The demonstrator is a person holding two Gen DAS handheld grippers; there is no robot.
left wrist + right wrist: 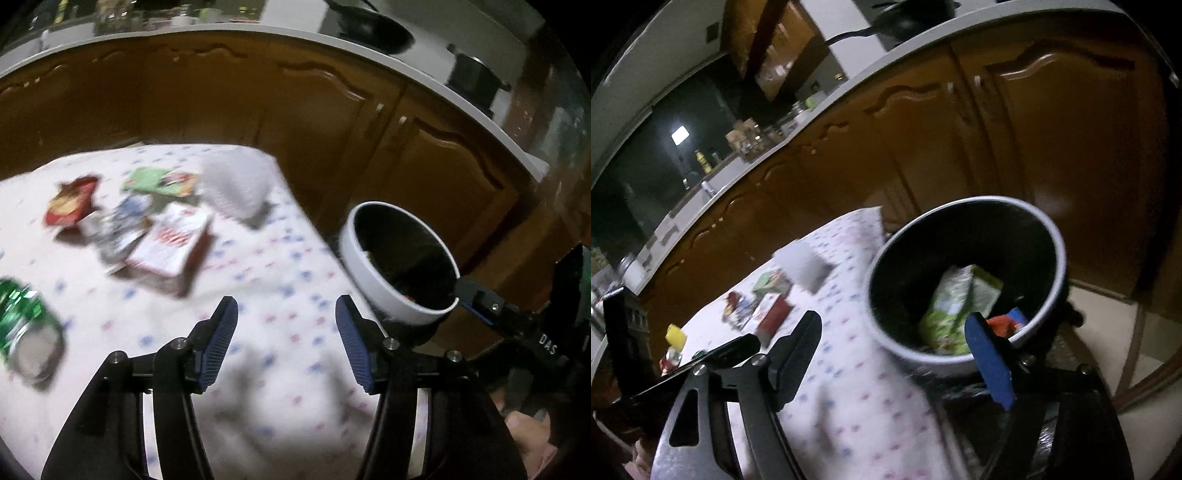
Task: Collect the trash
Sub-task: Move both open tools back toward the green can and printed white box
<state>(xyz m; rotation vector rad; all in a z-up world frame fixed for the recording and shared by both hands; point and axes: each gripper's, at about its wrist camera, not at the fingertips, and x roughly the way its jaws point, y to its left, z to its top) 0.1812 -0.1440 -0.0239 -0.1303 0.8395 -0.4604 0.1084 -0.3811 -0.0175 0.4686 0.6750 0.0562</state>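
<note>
On the dotted tablecloth (288, 258) lies trash: a red snack packet (72, 201), a green packet (155, 181), a crumpled silver wrapper (118, 225), a red and white carton (173, 247), a white crumpled paper (236, 188) and a green can (26, 325) at the left edge. My left gripper (286, 317) hangs open over bare cloth, nothing between its fingers. Off the table's right corner stands a white bin (369, 284). My right gripper (894, 319) is open before the bin (923, 360), which holds a green packet (960, 302) and a red and blue wrapper (1008, 321).
Brown wooden cabinet doors (332, 122) run behind the table under a pale counter with dark pots (369, 26). Pale floor (1100, 314) shows right of the bin. A yellow-capped item (675, 338) sits near the table's left end in the right wrist view.
</note>
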